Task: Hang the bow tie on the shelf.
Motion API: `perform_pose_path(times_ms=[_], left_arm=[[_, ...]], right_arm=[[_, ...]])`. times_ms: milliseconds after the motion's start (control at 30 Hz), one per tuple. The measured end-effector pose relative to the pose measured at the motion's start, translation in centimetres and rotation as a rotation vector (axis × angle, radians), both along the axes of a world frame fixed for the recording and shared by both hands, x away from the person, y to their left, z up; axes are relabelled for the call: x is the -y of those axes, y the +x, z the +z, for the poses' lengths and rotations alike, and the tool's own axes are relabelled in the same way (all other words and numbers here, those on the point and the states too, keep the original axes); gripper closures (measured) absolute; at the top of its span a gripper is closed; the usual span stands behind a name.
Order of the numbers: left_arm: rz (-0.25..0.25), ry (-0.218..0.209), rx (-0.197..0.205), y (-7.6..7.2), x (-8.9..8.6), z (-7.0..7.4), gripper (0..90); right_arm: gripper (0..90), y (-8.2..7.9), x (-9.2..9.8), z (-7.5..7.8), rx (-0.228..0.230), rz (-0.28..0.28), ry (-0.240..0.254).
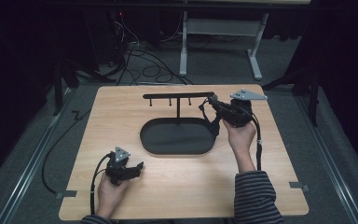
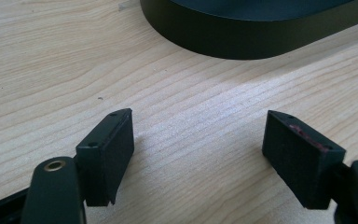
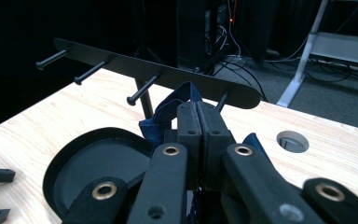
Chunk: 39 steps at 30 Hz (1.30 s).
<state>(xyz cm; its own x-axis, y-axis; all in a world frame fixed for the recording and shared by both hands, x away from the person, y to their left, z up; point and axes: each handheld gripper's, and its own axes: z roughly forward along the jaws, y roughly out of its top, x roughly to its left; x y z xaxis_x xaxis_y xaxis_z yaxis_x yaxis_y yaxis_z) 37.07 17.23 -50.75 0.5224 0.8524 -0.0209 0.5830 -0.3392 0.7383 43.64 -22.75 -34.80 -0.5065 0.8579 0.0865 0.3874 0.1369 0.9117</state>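
Note:
A black rack (image 1: 177, 95) with several pegs stands on a post rising from a black oval tray (image 1: 177, 150). My right gripper (image 1: 211, 100) is at the bar's right end, shut on a dark blue fabric strap (image 1: 208, 116) that hangs below it. In the right gripper view the jaws (image 3: 198, 109) pinch the strap (image 3: 164, 113) just in front of the rightmost peg (image 3: 223, 100) of the rack (image 3: 168, 74). My left gripper (image 1: 140, 166) rests on the table near the front left, open and holding nothing (image 2: 198, 135), pointing toward the tray (image 2: 242, 44).
The wooden table (image 1: 261, 186) has a round cable hole (image 3: 292, 141) near its far right corner. Beyond the far edge lie floor cables (image 1: 144, 65) and a white desk frame (image 1: 184, 42). The tray's rim (image 3: 63, 163) lies below the right gripper.

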Motion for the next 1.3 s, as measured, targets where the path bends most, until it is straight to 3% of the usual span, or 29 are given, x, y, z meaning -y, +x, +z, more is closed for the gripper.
perform_pose_path(times_ms=[700,900,1300], left_arm=[[0.0,-0.001,0.003,0.0,0.0,0.0,25.5],[0.0,-0.002,0.004,0.0,0.0,0.0,25.5],[-0.001,-0.001,0.004,0.0,0.0,0.0,25.4]], right_arm=[[89.6,2.5,0.2,-1.1,-0.031,-0.062,-0.021],[88.5,2.9,0.1,-1.6,-0.056,-0.067,-0.042],[83.3,2.9,0.5,-1.6,-0.065,-0.073,-0.026]])
